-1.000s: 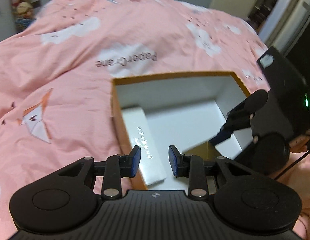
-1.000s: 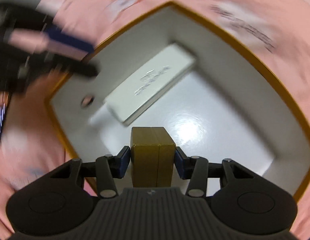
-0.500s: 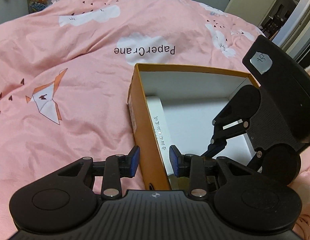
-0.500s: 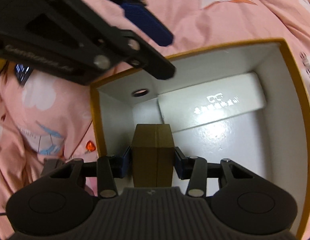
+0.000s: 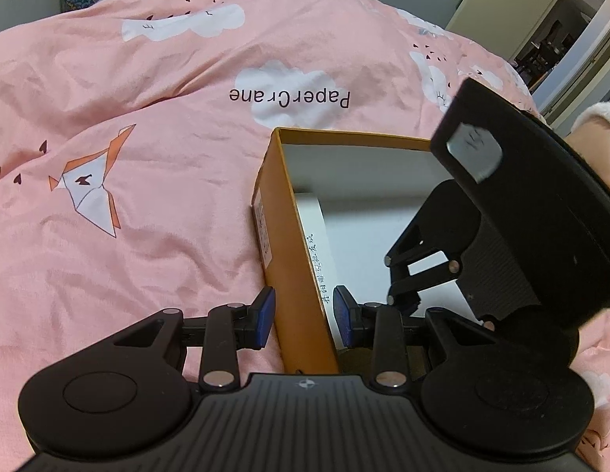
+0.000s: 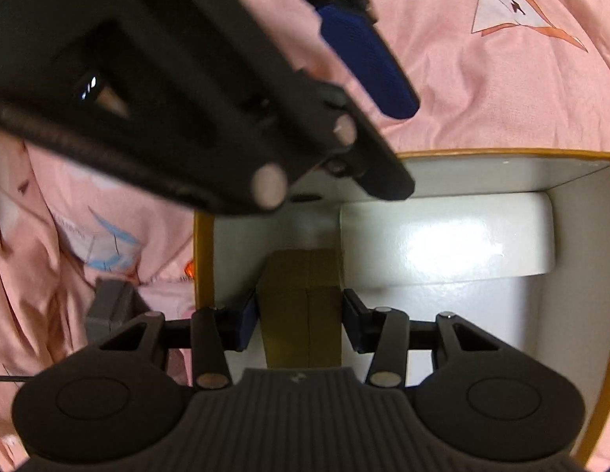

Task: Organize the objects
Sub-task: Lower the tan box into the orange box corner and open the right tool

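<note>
Pink bedspread (image 5: pixel 155 204) all around, cloud and paper-crane prints, a door ajar at the far right. On it sits the orange box (image 5: pixel 289 275), white inside. From my left wrist: my left gripper (image 5: pixel 304 316) straddles the box's near wall, one pad outside, one inside, with visible gaps on both sides, so it's part open and holding nothing. A white case (image 5: pixel 316 236) lies along that wall inside.

Over to the right wrist: my right gripper (image 6: pixel 301 314) points down into the box, pads clamped on both sides of a small brown carton (image 6: pixel 303 299), carried low in the corner beside the white case (image 6: pixel 446 240). The left gripper's arm looms right above, blue pad (image 6: pixel 367 67) out over the rim (image 6: pixel 501 154).

Risks, as I judge them: the two grippers are crowded, so lifting out could knock one against the other. Letting go before the carton is seated could tip it onto the case. And if my left gripper nudges the wall, the box slides on soft bedding.
</note>
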Motion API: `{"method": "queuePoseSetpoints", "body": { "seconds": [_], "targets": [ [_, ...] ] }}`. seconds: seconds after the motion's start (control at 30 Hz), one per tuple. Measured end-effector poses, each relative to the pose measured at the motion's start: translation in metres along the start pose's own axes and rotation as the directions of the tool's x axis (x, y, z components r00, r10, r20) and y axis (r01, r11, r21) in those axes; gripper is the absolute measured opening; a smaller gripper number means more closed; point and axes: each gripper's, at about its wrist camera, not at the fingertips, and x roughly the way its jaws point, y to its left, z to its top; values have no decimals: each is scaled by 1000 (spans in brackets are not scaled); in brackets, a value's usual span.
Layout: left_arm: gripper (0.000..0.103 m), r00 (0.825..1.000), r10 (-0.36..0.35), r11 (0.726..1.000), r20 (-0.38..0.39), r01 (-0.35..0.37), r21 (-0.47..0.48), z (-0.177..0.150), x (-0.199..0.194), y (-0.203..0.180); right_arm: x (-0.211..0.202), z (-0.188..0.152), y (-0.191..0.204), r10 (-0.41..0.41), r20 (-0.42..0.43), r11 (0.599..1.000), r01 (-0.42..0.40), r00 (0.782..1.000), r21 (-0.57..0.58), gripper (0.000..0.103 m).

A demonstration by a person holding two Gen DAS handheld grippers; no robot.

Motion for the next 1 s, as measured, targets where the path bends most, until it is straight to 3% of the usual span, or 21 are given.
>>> {"method": "queuePoseSetpoints", "body": {
  "seconds": [0.3, 0.33, 0.4, 0.5, 0.63, 1.0],
  "targets": [
    [38, 1000, -16, 1000, -7, 16, -3, -3, 2, 0, -31, -38, -27, -2, 167, 981, -30, 986, 190, 53],
    [38, 1000, -16, 1000, -8, 16, -1, -4, 3, -1, -34, -46, -30, -12, 176, 976, -27, 984, 218, 51],
    [38, 1000, -17, 1000, -10, 17, 5, -4, 3, -2, -31, -53, -27, -25, 179, 967, -22, 983, 255, 34],
    [38, 1000, -17, 1000, -14, 17, 17, -4, 4, -6, -26, -69, -32, -44, 163, 955, -6, 986, 295, 18],
    [37, 1000, -8, 999, -19, 9, 40, -4, 6, -13, -11, -75, -31, -80, 128, 954, 39, 989, 296, 6],
    [32, 1000, -1, 998, -20, 2, 58, -4, 5, -17, -11, -60, -43, -69, 213, 955, 3, 975, 296, 1]
  ]
}}
